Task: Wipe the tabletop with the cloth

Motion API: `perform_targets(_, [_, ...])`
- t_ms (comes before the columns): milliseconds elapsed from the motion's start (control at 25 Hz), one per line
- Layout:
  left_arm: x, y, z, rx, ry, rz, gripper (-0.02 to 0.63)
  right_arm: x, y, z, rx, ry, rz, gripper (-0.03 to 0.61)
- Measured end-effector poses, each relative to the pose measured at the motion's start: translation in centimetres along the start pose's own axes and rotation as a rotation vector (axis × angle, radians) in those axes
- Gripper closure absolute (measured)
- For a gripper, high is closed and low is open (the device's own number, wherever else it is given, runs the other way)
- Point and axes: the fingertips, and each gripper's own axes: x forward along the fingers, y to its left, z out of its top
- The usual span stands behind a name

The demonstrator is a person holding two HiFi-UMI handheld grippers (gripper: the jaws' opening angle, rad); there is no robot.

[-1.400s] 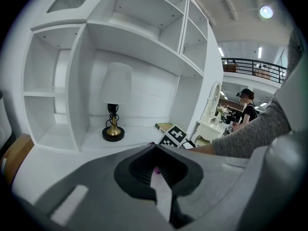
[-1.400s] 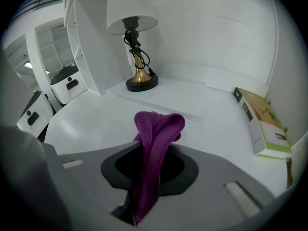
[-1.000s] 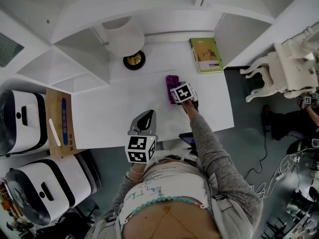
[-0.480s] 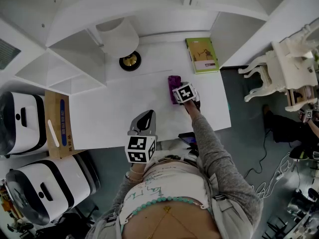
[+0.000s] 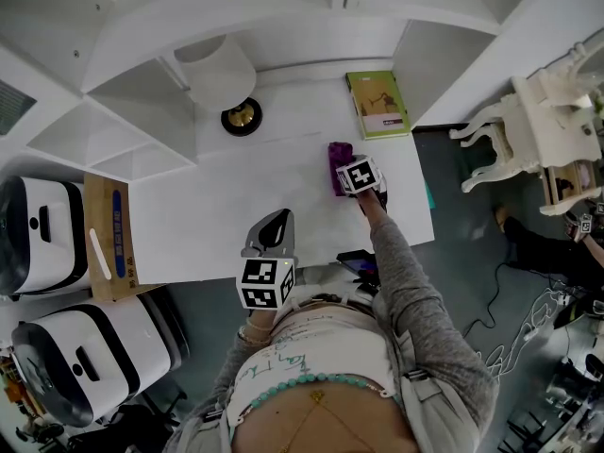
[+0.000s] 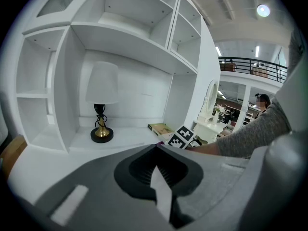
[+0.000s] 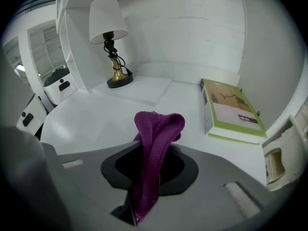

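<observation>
A purple cloth [image 7: 155, 143] is pinched upright between the jaws of my right gripper [image 7: 144, 186], which is shut on it. In the head view that cloth [image 5: 338, 161] rests on the white tabletop [image 5: 236, 196] toward its right side, just ahead of the right gripper [image 5: 354, 179] and its marker cube. My left gripper [image 5: 272, 239] hovers at the table's near edge, jaws shut with nothing between them; in its own view the left gripper [image 6: 159, 186] points across the table at the lamp.
A white-shaded lamp [image 5: 222, 83] with a brass base stands at the back of the table under white shelves [image 5: 132, 130]. A green book [image 5: 377, 104] lies at the back right. A cardboard box [image 5: 109, 234] sits left of the table, a white chair [image 5: 538, 130] to the right.
My right gripper has slid the purple cloth a little to the right across the tabletop. The left gripper has stayed in place.
</observation>
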Motion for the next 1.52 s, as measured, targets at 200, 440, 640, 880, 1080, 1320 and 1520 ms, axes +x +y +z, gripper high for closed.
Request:
perform_targets(200, [0.4, -0.5, 0.0, 0.001, 0.003, -0.006, 0.614, -0.7, -2.1, -0.9, 0.019, -0.001, -0.024, 0.488])
perform_targets(440, [1.0, -1.2, 0.1, 0.009, 0.011, -0.018, 0.614, -1.3, -3.6, -1.7, 0.039, -0.002, -0.037, 0.488])
perform_targets(640, [1.3, -1.7, 0.2, 0.018, 0.015, -0.026, 0.614, -1.5, -4.3, -2.1, 0.037, -0.003, -0.04, 0.488])
perform_targets(880, [1.6, -2.0, 0.1, 0.021, 0.02, -0.029, 0.614, -2.0, -6.3, -2.6, 0.026, 0.009, -0.06, 0.488])
perform_targets(1080, [1.8, -2.3, -0.1, 0.027, 0.028, -0.031, 0.614, -2.6, -7.9, -3.3, 0.042, 0.006, -0.081, 0.488])
perform_targets(1320, [1.8, -2.5, -0.1, 0.037, 0.036, -0.032, 0.614, -3.1, -9.6, -4.1, 0.055, 0.012, -0.103, 0.488])
perform_targets(1520, [1.7, -2.2, 0.0, 0.04, 0.041, -0.02, 0.614, -3.6, -10.8, -4.6, 0.064, 0.017, -0.117, 0.488])
